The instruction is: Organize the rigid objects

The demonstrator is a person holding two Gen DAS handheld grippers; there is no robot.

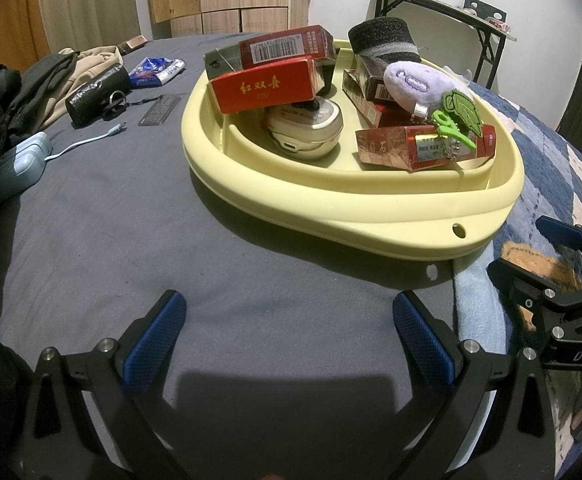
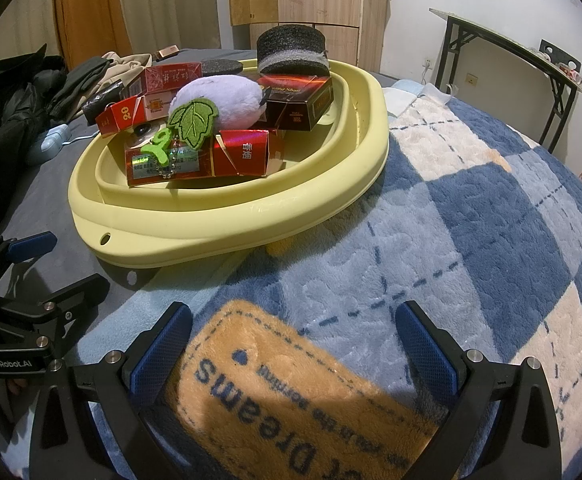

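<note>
A pale yellow basin sits on the bed, piled with several red cigarette boxes, a cream round case, a lilac plush eggplant with a green felt leaf and a black foam roll. My left gripper is open and empty over the grey sheet, short of the basin. My right gripper is open and empty over the blue checked blanket, near its orange label.
On the grey sheet left of the basin lie a black pouch, a blue-white packet, a small comb, a light blue charger with cable and piled clothes. A black folding table stands behind.
</note>
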